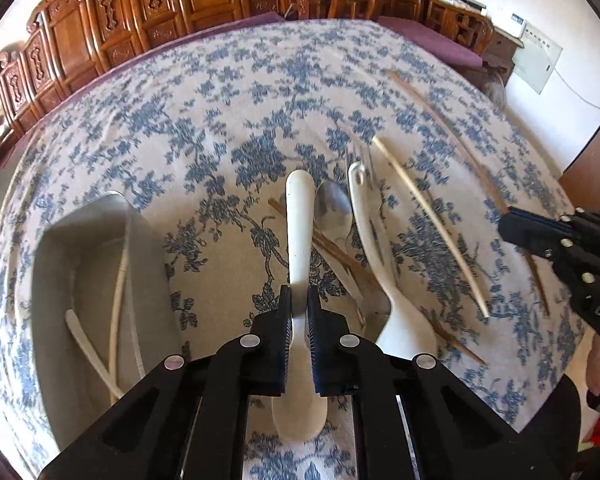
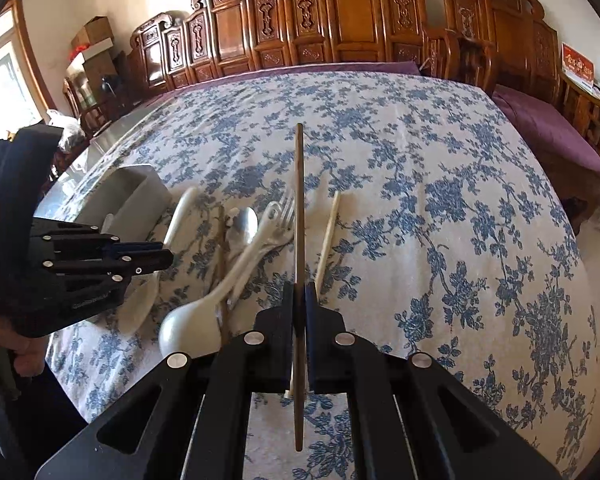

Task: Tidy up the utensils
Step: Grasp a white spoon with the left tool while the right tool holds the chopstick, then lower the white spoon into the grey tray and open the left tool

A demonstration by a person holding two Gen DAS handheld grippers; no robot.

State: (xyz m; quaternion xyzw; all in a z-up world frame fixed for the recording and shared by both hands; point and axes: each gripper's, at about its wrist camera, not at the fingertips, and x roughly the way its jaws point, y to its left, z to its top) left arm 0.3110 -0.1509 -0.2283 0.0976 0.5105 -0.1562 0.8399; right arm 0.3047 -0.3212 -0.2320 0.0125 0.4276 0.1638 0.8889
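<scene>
My left gripper (image 1: 299,300) is shut on a white plastic rice paddle (image 1: 299,216), held above the tablecloth, handle pointing away. My right gripper (image 2: 299,292) is shut on a brown wooden chopstick (image 2: 299,184), held above the table and pointing away; it also shows in the left wrist view (image 1: 504,226). A grey utensil tray (image 1: 80,280) with pale chopsticks inside sits left of the left gripper; it also shows in the right wrist view (image 2: 132,196). On the cloth lie a white ladle spoon (image 1: 370,248), a metal spoon (image 1: 333,204), a fork (image 2: 286,208), a pale chopstick (image 1: 432,224) and brown chopsticks (image 1: 332,248).
The table carries a blue floral cloth (image 2: 440,200). Carved wooden benches (image 2: 340,20) with purple cushions (image 2: 540,124) line the far and right sides. The left gripper shows at the left of the right wrist view (image 2: 140,258).
</scene>
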